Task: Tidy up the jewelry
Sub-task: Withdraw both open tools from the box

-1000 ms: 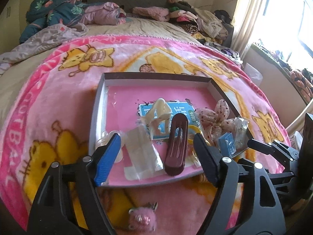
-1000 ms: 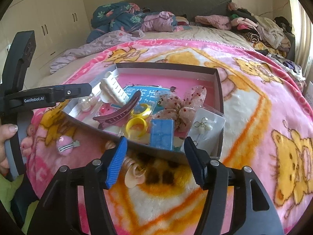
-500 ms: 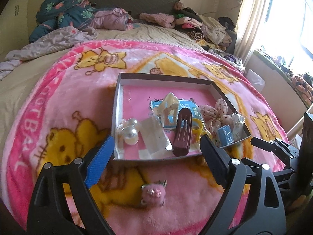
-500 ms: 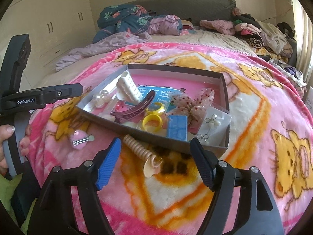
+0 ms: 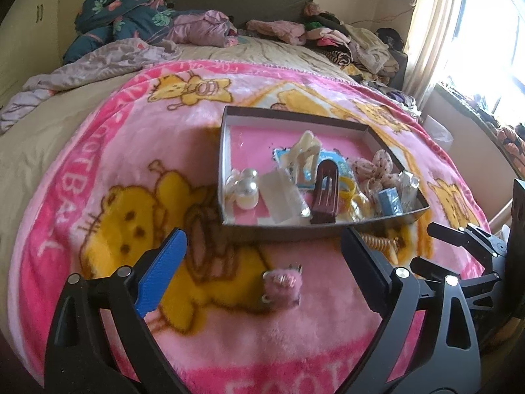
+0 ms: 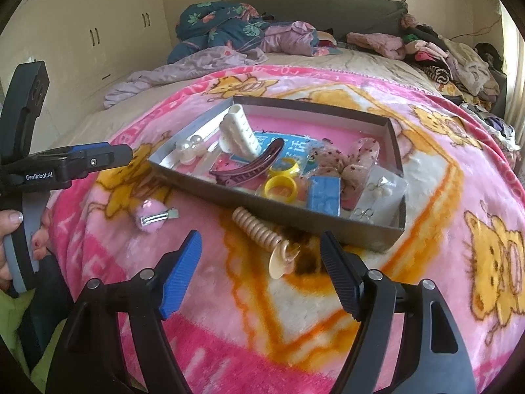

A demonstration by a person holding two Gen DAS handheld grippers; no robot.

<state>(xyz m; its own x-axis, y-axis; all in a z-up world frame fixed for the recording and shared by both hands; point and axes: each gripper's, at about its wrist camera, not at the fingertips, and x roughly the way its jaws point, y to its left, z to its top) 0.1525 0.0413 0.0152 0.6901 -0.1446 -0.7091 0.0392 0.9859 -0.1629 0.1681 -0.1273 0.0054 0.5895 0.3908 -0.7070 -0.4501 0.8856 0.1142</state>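
I find the box (image 6: 395, 151) lying on the pink blanket (image 5: 98, 151), its walls keeping the collected pieces together: pearl clip (image 6: 188, 146), cream claw clip (image 6: 239, 131), maroon clip (image 6: 249, 167), yellow rings (image 6: 281, 188), blue packet (image 6: 325, 193), earring card (image 6: 380, 190) and mesh bow (image 6: 347, 161). Two pieces lie outside it on the blanket, in my judgement awaiting collection: the fuzzy pink clip (image 5: 282, 285) well in front of the box, and the coil hair tie (image 6: 262, 229) touching or just beside the near wall; I cannot tell which.

I hold both tongs clear of the box, pointed downward. The left gripper (image 5: 262, 262) has just been spreading its jaws and stands wide apart, with nothing between the pads; the fuzzy pink clip lies on the blanket below the gap, untouched. The right gripper (image 6: 261, 274) stands moderately wide, jaws lately parted further, gripping nothing; the coil hair tie lies ahead of its gap, its shell end nearest.
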